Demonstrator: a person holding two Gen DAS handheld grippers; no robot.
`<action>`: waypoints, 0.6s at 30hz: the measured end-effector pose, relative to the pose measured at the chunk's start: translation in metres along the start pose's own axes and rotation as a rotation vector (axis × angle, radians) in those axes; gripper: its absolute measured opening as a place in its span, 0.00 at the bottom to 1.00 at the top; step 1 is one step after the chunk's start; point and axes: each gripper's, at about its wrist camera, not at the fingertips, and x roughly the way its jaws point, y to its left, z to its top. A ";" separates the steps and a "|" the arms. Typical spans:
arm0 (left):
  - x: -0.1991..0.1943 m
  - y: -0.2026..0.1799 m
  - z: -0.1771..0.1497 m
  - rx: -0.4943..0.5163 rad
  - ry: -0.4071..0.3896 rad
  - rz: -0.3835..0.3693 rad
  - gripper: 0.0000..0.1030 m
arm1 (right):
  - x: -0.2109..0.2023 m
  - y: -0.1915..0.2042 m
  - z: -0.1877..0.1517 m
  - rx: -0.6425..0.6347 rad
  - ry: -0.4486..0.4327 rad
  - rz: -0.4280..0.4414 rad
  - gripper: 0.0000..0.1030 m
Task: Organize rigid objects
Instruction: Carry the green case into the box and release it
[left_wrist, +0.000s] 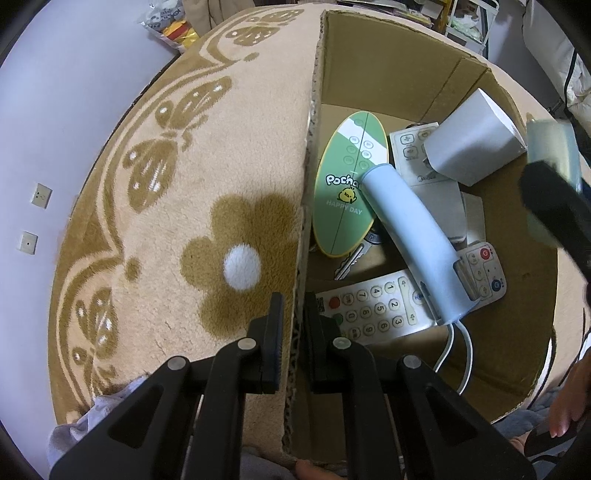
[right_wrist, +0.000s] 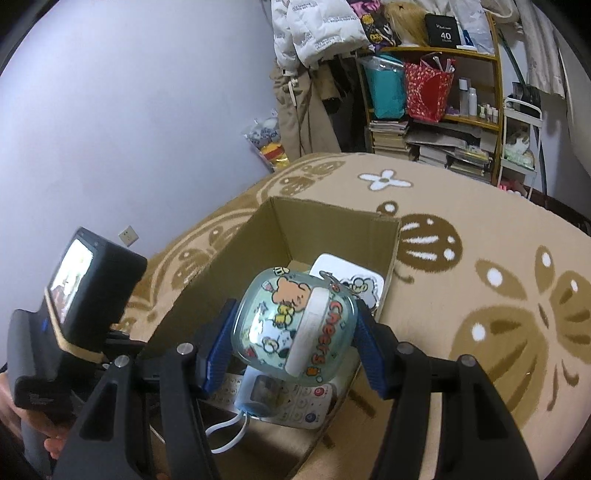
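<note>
The right gripper clenched the cartoon-printed case between its fingers, white band running fore-aft, above the cardboard box. The left gripper pinched the box's wall.

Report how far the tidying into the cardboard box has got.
Done: the cardboard box already holds a green oval remote, a white numbered remote, a pale blue tube-shaped device, a key and a small white box. In hand: the right gripper holds a cartoon-printed case above the box, while the left gripper pinches the box wall. Left: releasing the case inside.
</note>
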 end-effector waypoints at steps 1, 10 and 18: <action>-0.002 0.000 -0.001 0.001 -0.004 0.004 0.10 | 0.000 0.001 0.000 -0.001 -0.003 -0.004 0.63; -0.027 0.000 -0.010 -0.006 -0.085 0.018 0.12 | -0.024 -0.004 0.003 0.060 -0.012 -0.039 0.68; -0.061 -0.007 -0.022 0.012 -0.177 0.002 0.17 | -0.062 -0.011 -0.002 0.088 -0.030 -0.109 0.82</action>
